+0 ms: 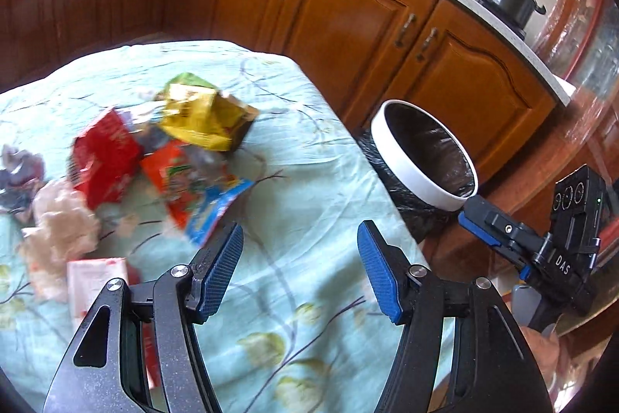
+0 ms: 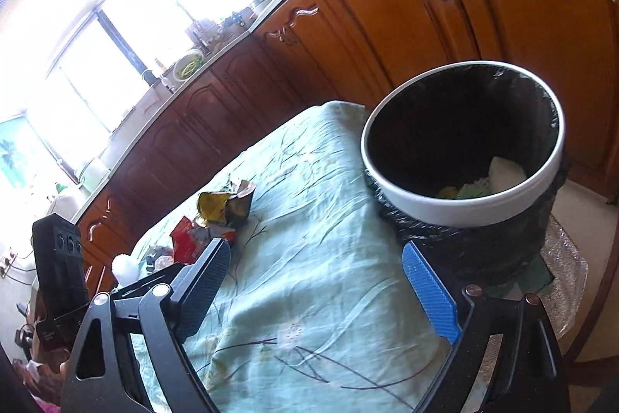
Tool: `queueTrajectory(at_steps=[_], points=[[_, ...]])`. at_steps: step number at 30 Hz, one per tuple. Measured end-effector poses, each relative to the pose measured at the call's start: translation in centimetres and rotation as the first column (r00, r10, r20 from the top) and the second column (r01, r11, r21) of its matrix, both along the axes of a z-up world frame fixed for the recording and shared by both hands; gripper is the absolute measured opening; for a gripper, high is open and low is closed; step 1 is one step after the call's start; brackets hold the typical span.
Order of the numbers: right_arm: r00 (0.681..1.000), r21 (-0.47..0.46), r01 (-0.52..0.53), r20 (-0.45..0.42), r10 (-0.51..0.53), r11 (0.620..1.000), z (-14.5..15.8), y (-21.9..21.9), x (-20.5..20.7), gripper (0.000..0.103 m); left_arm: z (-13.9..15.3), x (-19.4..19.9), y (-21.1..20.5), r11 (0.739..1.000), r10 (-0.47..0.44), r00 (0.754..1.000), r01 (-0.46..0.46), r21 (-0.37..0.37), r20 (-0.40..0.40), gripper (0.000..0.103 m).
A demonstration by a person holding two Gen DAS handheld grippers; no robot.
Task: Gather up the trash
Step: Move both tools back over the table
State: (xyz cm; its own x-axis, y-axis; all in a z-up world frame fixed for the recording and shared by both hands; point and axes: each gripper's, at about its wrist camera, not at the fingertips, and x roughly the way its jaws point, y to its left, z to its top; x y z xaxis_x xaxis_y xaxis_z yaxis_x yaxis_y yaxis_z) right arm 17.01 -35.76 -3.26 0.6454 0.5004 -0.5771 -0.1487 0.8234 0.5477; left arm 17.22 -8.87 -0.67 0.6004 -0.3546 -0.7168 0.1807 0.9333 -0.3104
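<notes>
**Both tools are empty, and the trash is still in a pile**

Nearest in the left wrist view, the left tool point(image 1: 300, 266) has its two blue pads spread apart with nothing between them. It hangs over the bench point(image 1: 317, 180), which has a light green flowery cloth on it. The right tool point(image 2: 315, 291) is spread wide too, and it holds nothing.

A little farther and to the left lies the trash. There is a white and red packet point(image 1: 96, 277) close by, then crumpled paper point(image 1: 62, 227), a red box point(image 1: 104, 161), an orange and blue wrapper point(image 1: 193, 188) and a yellow bag point(image 1: 205, 119). They touch and lie on top of each other.

This could go wrong: the left tool could pinch two things at once, and one could slip out and fall on the floor. The thin wrappers are flat, so the pads could grab the cloth too and pull it.

At the far right edge stands the bin point(image 2: 464, 204) with a black bag inside. Some trash is already in it. It stands just beside the bench edge, so a bump from a tool could tip it. A light wrapper let go too early could miss the hole.
</notes>
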Motion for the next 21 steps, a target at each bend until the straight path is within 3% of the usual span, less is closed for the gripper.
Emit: queueTrajectory(at_steps=[9, 18, 21], points=[[0.993, -0.031, -0.119, -0.005, 0.119, 0.992, -0.3, 5.9, -1.0, 0.092, 0.1, -2.6, 6.2, 0.993, 0.117, 0.993, -0.117, 0.000, 0.018, 0.062], [0.975, -0.059, -0.222, -0.024, 0.221, 0.973, -0.6, 10.9, -0.4, 0.091, -0.3, -2.8, 11.6, 0.974, 0.226, 0.974, -0.226, 0.006, 0.021, 0.062], [0.968, -0.069, -0.250, -0.043, 0.247, 0.966, -1.0, 12.3, 0.5, 0.083, -0.8, -2.0, 12.7, 0.968, 0.249, 0.968, -0.249, 0.031, 0.009, 0.062]])
